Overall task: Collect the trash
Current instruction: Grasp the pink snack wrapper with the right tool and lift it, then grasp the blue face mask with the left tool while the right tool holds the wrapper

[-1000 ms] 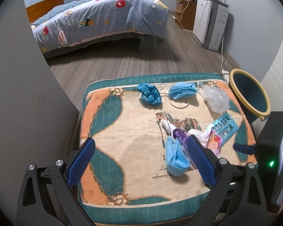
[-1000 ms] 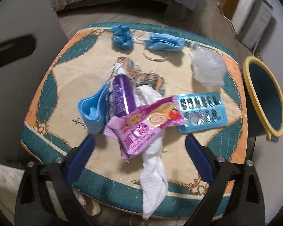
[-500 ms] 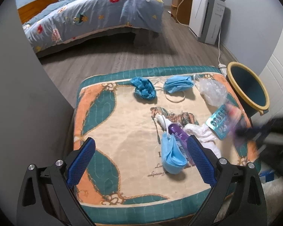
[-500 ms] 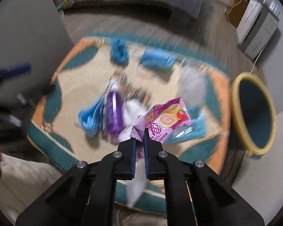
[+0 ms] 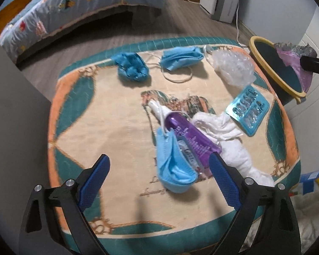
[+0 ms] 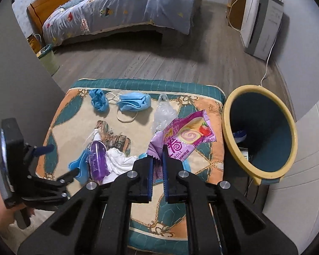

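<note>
Trash lies on a patterned blanket-covered stool [image 5: 95,127]. My left gripper [image 5: 159,159] hangs low over it, jaws wide but closing. A folded blue mask [image 5: 172,170] and a purple bottle [image 5: 189,136] lie between its fingers, untouched. My right gripper [image 6: 157,159] is shut on a pink snack wrapper [image 6: 187,136], held in the air beside the yellow-rimmed bin [image 6: 225,127]. In the left wrist view the wrapper [image 5: 295,59] hangs over the bin's rim [image 5: 263,65]. White tissue [image 5: 227,136], a blister pack [image 5: 248,110], a clear bag [image 5: 231,68], a second mask [image 5: 180,58] and a blue glove [image 5: 131,68] also lie there.
The bin stands on the floor off the stool's right side, against a tiled wall. A bed [image 6: 121,10] fills the far side of the wooden floor, with a small green basket [image 6: 49,59] beside it. A white appliance [image 6: 261,21] and its cable [image 6: 268,63] are at the far right.
My right gripper shut on the pink wrapper, lifted it off the pile and carried it right toward the bin. My left gripper sank closer to the mask and bottle.
</note>
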Action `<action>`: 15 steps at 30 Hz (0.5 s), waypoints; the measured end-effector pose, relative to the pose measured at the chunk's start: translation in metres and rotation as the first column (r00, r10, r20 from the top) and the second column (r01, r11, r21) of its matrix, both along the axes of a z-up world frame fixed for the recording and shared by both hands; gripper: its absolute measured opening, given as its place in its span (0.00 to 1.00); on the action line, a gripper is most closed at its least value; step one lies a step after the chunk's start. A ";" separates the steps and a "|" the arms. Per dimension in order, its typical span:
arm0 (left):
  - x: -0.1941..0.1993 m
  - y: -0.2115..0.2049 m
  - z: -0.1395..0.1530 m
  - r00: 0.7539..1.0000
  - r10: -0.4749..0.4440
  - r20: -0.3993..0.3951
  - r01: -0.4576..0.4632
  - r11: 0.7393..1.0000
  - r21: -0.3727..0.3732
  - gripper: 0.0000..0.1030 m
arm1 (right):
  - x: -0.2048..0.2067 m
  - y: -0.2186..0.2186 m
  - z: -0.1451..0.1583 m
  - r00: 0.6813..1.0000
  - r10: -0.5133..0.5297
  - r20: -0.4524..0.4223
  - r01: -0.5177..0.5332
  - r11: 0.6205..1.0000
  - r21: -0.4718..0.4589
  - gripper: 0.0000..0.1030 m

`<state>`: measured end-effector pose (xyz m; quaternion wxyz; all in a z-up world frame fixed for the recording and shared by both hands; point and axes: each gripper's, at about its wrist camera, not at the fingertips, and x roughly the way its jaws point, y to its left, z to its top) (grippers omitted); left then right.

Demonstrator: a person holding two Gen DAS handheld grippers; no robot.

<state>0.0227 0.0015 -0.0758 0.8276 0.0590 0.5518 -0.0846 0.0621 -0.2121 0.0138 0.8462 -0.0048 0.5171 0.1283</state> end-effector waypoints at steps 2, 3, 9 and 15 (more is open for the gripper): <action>0.001 -0.003 -0.008 0.999 -0.002 -0.032 0.001 1.000 -0.027 0.76 | 0.000 -0.001 -0.002 1.000 0.008 -0.004 -0.008 1.000 0.001 0.06; 0.002 -0.005 -0.013 0.999 -0.006 -0.053 0.004 0.999 -0.033 0.72 | 0.000 0.000 -0.003 1.000 0.018 -0.004 -0.018 1.000 -0.009 0.06; 0.004 -0.011 -0.032 0.991 -0.012 -0.130 0.012 1.000 0.006 0.42 | 0.002 -0.002 -0.008 0.999 0.040 0.001 -0.040 0.998 -0.038 0.06; 0.002 -0.012 -0.015 0.997 -0.024 -0.079 0.022 1.000 -0.018 0.39 | 0.004 -0.013 -0.001 1.000 0.022 0.013 -0.022 1.000 -0.002 0.06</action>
